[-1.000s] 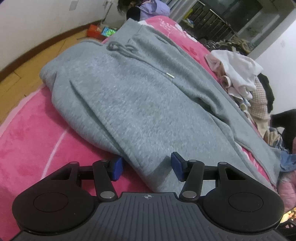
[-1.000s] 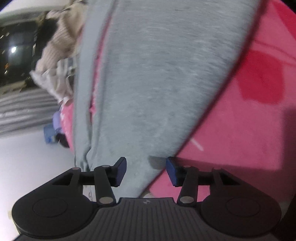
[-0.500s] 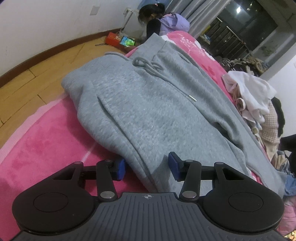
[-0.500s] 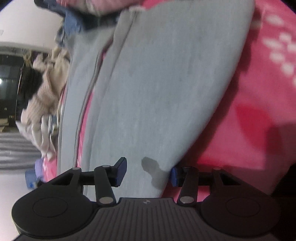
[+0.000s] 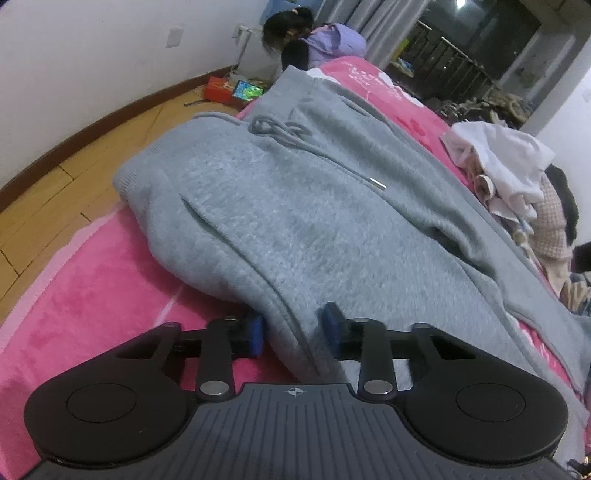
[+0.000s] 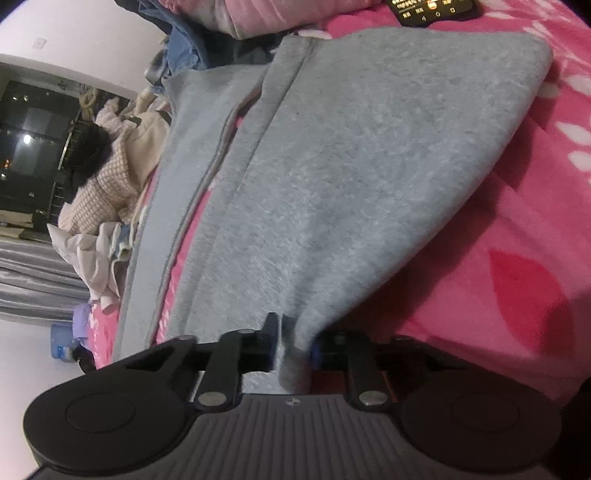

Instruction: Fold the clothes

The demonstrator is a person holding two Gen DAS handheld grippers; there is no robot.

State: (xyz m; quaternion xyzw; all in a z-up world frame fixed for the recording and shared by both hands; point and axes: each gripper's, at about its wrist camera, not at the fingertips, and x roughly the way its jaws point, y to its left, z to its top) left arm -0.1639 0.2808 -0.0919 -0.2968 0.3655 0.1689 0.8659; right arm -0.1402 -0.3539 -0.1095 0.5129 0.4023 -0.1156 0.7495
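Grey sweatpants (image 5: 314, 206) lie spread on a pink blanket (image 5: 92, 295), waistband and drawstring (image 5: 280, 129) at the far end. My left gripper (image 5: 293, 326) sits at the near side seam; its jaws are closing, and a fold of grey fabric fills the gap between the blue pads. In the right wrist view the sweatpants (image 6: 351, 166) stretch away over the pink blanket (image 6: 498, 277). My right gripper (image 6: 293, 343) is closing too, with a bunched edge of the grey leg pinched between its pads.
A pile of loose clothes (image 5: 517, 177) lies along the blanket's far right, also the clothes pile (image 6: 107, 184) at left in the right view. A phone (image 6: 432, 9) rests beyond the pants. A person (image 5: 314, 44) sits on the wooden floor (image 5: 55, 184) near a red box (image 5: 218, 88).
Both pairs of jaws have narrowed onto the grey fabric. The right gripper swung round, so the pants' far end and a phone came into view. The left view tilted up slightly.
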